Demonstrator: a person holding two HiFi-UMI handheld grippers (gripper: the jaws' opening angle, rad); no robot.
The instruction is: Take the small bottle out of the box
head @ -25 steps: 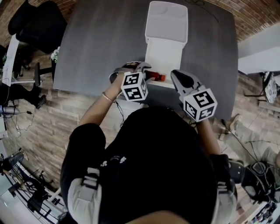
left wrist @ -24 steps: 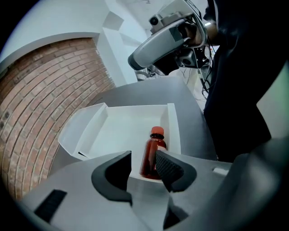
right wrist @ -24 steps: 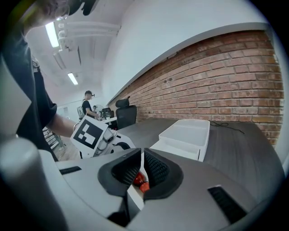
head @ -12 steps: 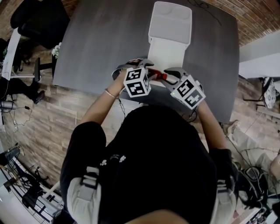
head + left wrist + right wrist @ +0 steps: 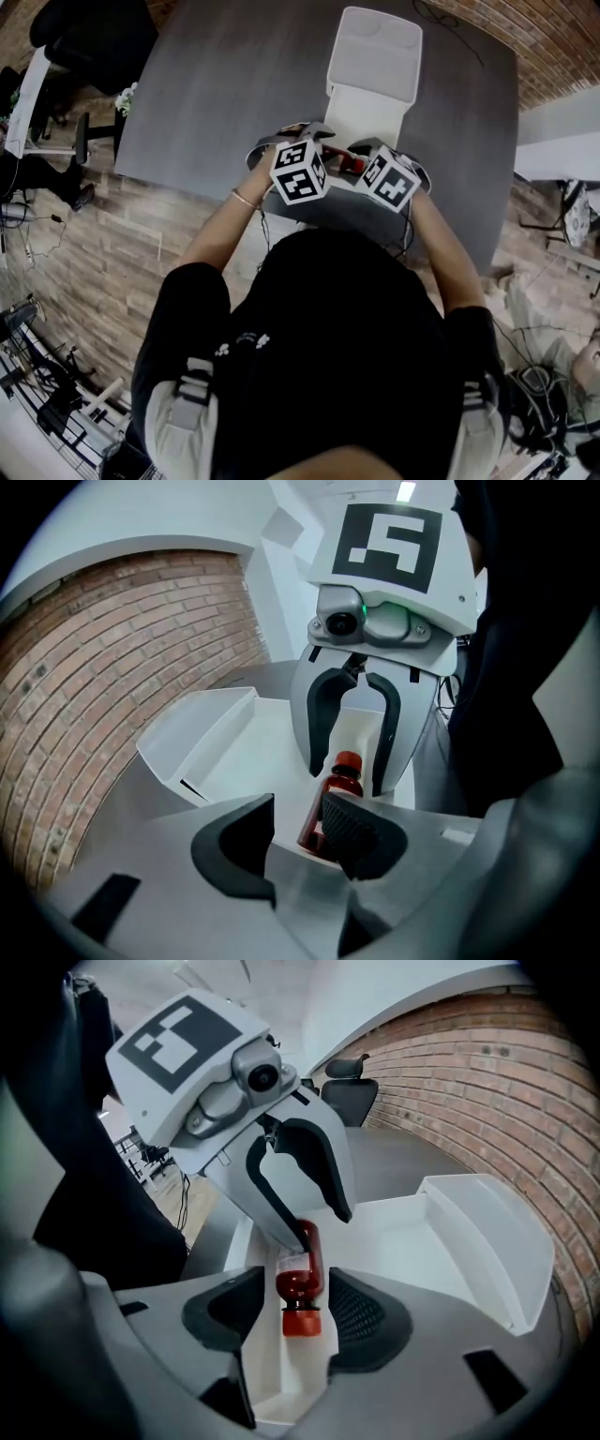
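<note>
Item: small red bottle [image 5: 300,1283], red cap, pale label on its body. It lies on its side inside the white box [image 5: 367,101], against the near wall, and is not yet lifted out

Container: the box sits on the grey tabletop [image 5: 216,94] with its hinged lid [image 5: 375,52] thrown back on the far side

Change, right claw [image 5: 295,1321]: a second ago it hung to the right of the box, pressed nearly together. It has since swung in beside the left one and its jaws are opening, now spread wide. The bottle's cap end sits in the gap, with neither pad pressing on it

Change, left claw [image 5: 292,841]: it has barely shifted and stays at the bottle. The jaws are spread and pinch nothing. The bottle lies just beyond its right-hand pad, and whether they touch cannot be told

Bearing on task: the reach appears done and the grasp not begun. The right claw looks lined up to close on the neck or cap, after which the lift out of the box remains

Writing and marks: the bottle label is too small to read and no brand is visible. The marker cubes [image 5: 298,172] [image 5: 389,181] carry black-and-white square patterns only, no letters. The box is plain
</note>
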